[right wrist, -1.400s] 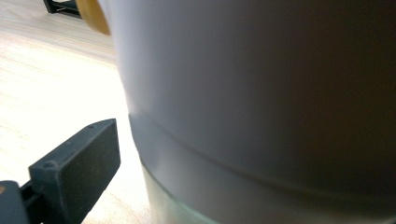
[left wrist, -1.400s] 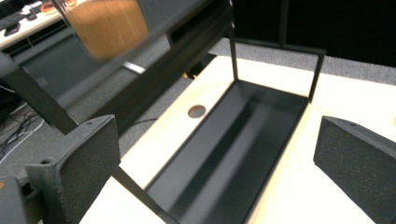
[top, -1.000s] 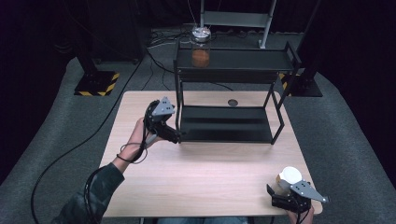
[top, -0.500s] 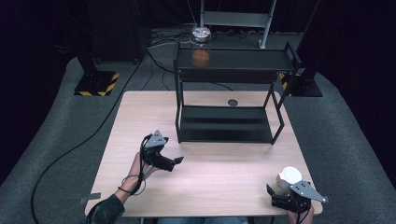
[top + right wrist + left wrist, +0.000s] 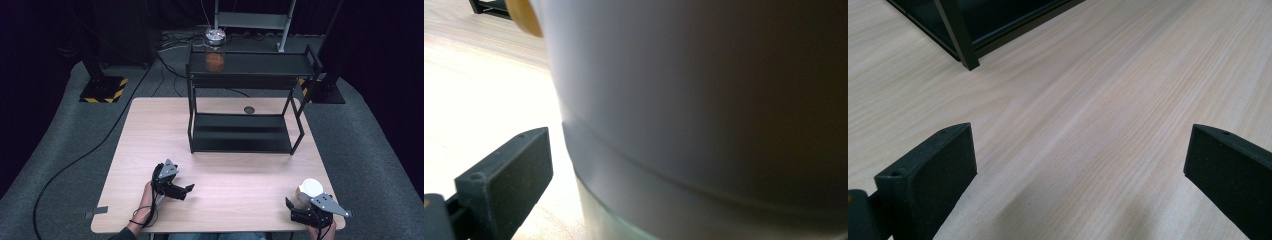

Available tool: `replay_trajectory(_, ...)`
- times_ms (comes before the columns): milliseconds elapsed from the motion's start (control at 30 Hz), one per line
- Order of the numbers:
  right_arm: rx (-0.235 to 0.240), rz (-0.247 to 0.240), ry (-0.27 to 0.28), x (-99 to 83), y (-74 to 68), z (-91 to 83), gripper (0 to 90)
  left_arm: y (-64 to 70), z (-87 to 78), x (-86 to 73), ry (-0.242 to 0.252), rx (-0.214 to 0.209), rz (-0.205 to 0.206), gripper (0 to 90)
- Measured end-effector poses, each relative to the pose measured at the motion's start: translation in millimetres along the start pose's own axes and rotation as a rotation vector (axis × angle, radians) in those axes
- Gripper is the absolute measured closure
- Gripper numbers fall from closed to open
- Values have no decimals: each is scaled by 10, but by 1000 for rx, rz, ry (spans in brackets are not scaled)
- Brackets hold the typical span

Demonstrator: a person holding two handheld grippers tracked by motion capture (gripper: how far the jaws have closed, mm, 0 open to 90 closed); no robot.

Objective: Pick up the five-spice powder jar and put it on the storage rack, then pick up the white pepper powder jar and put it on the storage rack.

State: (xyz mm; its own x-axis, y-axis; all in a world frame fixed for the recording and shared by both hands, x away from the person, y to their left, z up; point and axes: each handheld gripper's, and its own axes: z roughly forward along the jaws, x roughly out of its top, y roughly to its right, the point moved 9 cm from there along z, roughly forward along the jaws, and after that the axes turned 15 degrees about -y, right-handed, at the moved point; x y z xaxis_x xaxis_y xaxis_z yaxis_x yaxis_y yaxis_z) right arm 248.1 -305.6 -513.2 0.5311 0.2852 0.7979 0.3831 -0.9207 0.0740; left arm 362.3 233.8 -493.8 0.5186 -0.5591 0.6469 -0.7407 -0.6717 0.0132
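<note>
From the high view, the white cup (image 5: 311, 189) stands at the table's (image 5: 150, 130) near right corner, just beyond the right gripper (image 5: 295, 212). The left gripper (image 5: 187, 190) hovers near left, well apart from it.

In the left gripper view, its jaws stand wide apart over bare wood.

In the right gripper view, the cup (image 5: 704, 110) sits right against the camera beside the left jaw; I cannot tell whether the jaws clamp it.

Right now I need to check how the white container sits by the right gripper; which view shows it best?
The high view: the white container stands whole near the table's front right corner, just ahead of the right gripper. The right gripper view shows its wall very close, beside one jaw. The left gripper view looks at bare tabletop.
</note>
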Motion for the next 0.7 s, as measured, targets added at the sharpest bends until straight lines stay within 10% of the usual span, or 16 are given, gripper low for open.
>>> replay_trajectory(700,7,-8,22,-26,3,-14,0,-27,98,43,-109,-36,-49,0)
